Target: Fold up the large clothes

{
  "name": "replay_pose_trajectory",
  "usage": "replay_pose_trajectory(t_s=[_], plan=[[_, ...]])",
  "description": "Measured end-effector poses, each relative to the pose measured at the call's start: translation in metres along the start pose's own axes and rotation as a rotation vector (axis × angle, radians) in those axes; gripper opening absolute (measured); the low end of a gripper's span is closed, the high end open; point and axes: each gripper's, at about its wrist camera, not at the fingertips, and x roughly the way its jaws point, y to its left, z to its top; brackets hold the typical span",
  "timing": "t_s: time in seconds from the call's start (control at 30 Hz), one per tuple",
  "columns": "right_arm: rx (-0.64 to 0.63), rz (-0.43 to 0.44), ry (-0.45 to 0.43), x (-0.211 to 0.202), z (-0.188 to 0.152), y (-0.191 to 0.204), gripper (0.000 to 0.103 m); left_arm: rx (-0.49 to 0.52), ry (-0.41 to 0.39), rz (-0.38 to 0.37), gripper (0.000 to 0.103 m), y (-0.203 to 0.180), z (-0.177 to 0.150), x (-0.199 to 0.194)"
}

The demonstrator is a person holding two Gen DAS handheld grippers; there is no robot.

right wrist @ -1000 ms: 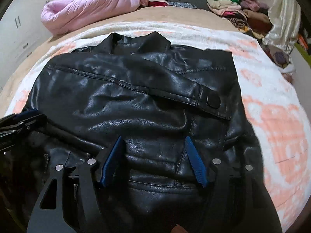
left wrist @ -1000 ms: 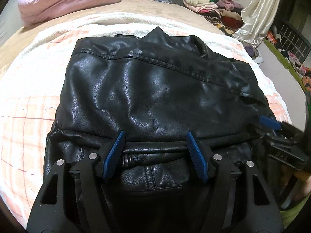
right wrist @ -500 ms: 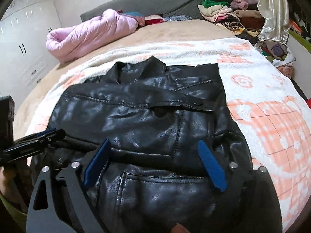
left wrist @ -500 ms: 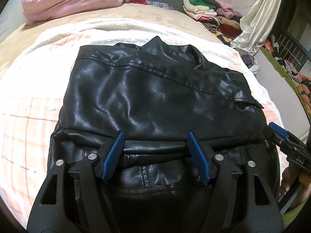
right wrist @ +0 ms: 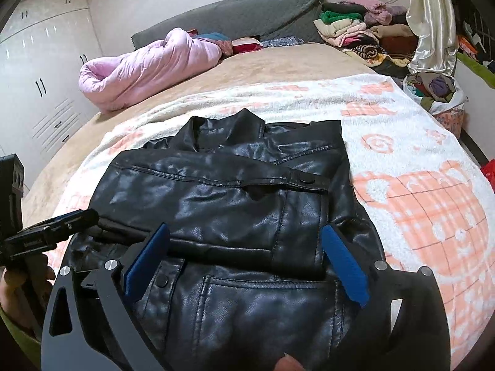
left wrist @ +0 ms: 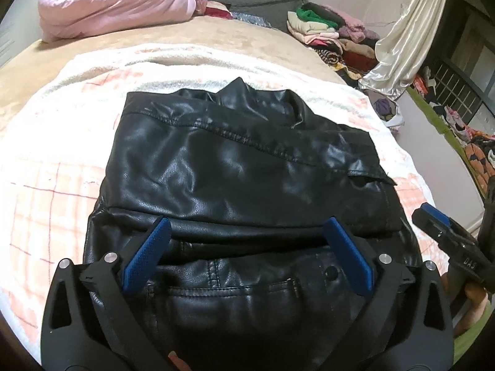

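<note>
A black leather jacket (left wrist: pixel 232 170) lies folded on the bed, collar at the far end and a sleeve laid across its front (right wrist: pixel 216 191). My left gripper (left wrist: pixel 246 225) hovers over the jacket's near hem. Its jaws are opening wide, and only the jacket lying below shows between them, untouched by the blue pads. My right gripper (right wrist: pixel 245 228) hangs above the near right part by the chest pocket; its jaws are opening too, with nothing gripped. Each gripper shows at the edge of the other's view: the right gripper (left wrist: pixel 433 216) and the left gripper (right wrist: pixel 77 216).
The jacket rests on a white and peach blanket (right wrist: pixel 417 185) over a tan bed. A rolled pink duvet (left wrist: pixel 108 3) lies at the far left, a pile of folded clothes (left wrist: pixel 324 31) and a cream curtain (left wrist: pixel 402 46) at the far right. White wardrobes (right wrist: pixel 46 77) stand left.
Both grippers have lifted and drawn back from the jacket, and their jaws have spread wider. The jacket stays flat where it was laid.
</note>
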Motion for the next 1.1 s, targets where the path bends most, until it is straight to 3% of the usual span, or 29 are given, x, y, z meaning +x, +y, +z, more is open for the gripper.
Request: replay_pose_trajectory(t_s=[0.47,1.1], plan=[[-0.029,0.025,-0.028,-0.023,-0.001,0.013,0.098,0.014,-0.030,0.014,0.093,-0.008,-0.006,-0.026],[-0.053,0.036,-0.032,-0.055,-0.034,0.003,0.098,0.039,-0.051,0.051,0.093,-0.010,-0.035,-0.053]])
